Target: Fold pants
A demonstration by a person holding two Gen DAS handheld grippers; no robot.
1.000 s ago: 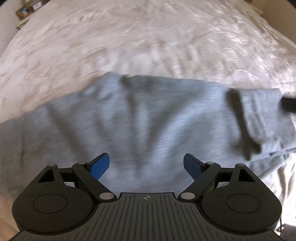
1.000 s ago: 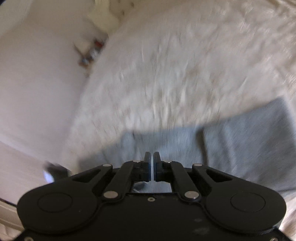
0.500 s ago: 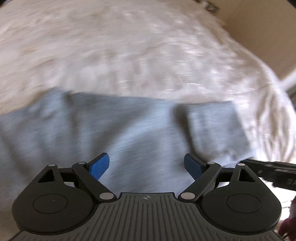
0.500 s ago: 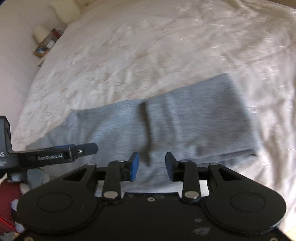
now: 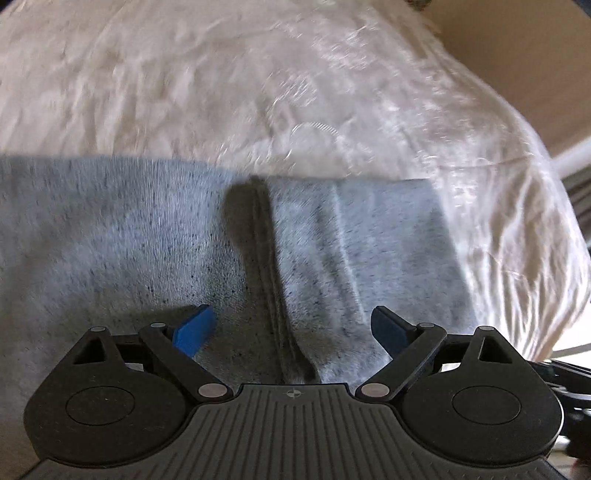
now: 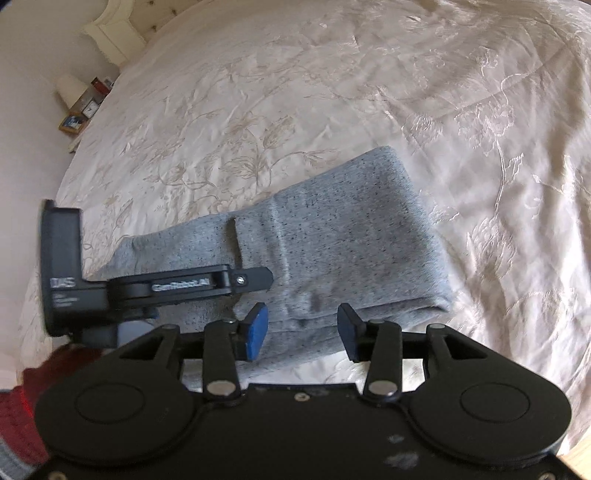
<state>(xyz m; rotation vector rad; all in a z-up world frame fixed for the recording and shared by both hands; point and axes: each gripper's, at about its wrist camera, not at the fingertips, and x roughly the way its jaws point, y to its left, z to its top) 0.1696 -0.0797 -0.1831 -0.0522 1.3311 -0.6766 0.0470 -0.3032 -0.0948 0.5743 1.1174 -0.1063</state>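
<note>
- Nearest to us, our right gripper [image 6: 301, 328] has just been opening: a second ago its blue pads were pressed together, and now they stand partly apart, holding nothing, above the near edge of the pants [image 6: 343, 236].
- Our left gripper [image 5: 291, 326] has its jaws spread wide, a little wider than before, and empty; it hovers over the dark seam [image 5: 267, 258] that runs up the grey cloth, which now sits between the pads, where a second ago the seam lay far to the right.
- In the right wrist view the left gripper [image 6: 255, 278] reaches in from the left over the pants, with a red sleeve [image 6: 33, 406] below it.
- The pants lie folded in a grey band across the cream bedspread [image 6: 369, 92], the doubled end to the right.
- Both views have swung towards that folded end since the earlier frames.
- Farthest off, a headboard [image 6: 110, 31] and a small bedside shelf [image 6: 83, 107] with framed items stand at the bed's corner.
</note>
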